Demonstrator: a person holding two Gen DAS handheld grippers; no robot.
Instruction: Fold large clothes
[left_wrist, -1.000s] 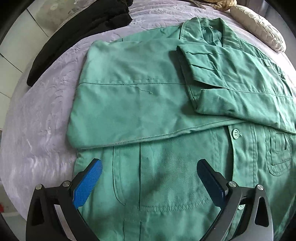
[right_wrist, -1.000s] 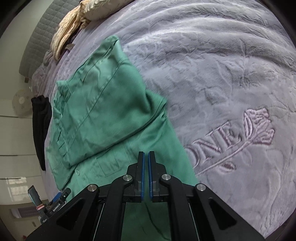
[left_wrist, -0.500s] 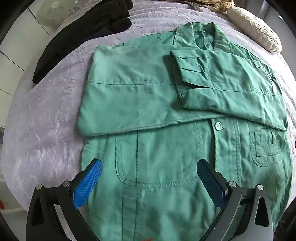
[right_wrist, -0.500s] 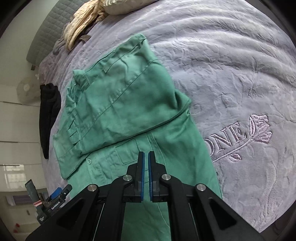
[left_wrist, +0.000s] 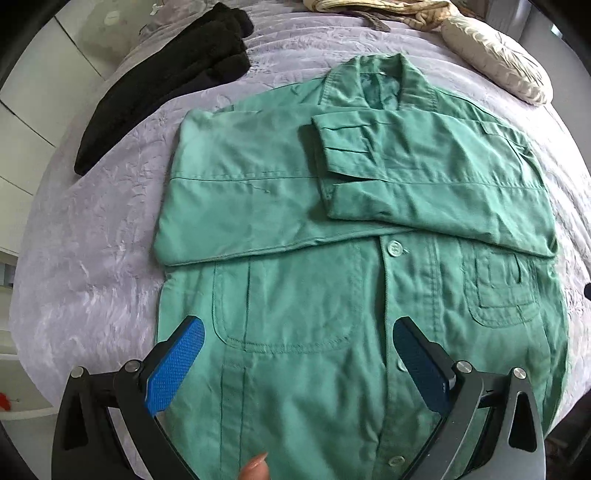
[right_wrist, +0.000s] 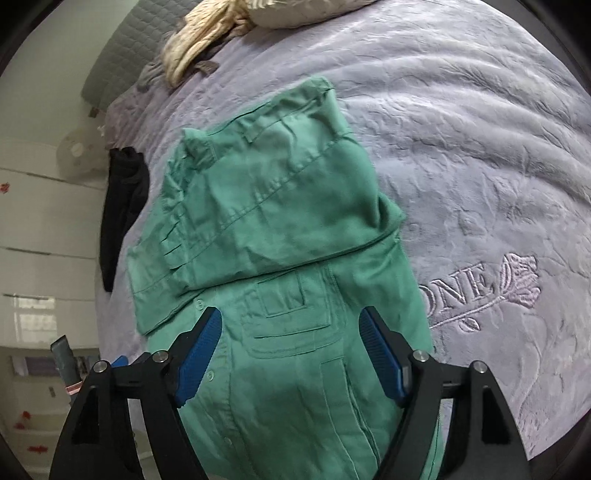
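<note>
green jacket (left_wrist: 295, 295) lay flat at bed (left_wrist: 92, 258) centre, both sleeves (left_wrist: 424, 177) folded across chest toward 12 o'clock. hem at 6 o'clock not yet folded up. left gripper (left_wrist: 295, 369) and right gripper (right_wrist: 290, 354) spread wide, holding nothing.

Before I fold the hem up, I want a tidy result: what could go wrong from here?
1. Both sleeves lie loosely crossed over the green jacket; lifting the hem could slide the right sleeve out of its fold.
2. The left gripper and right gripper are open over the lower front, not at the edges; pinching there may bunch the cloth.
3. The plush bedspread may drag the fabric and wrinkle it.
</note>
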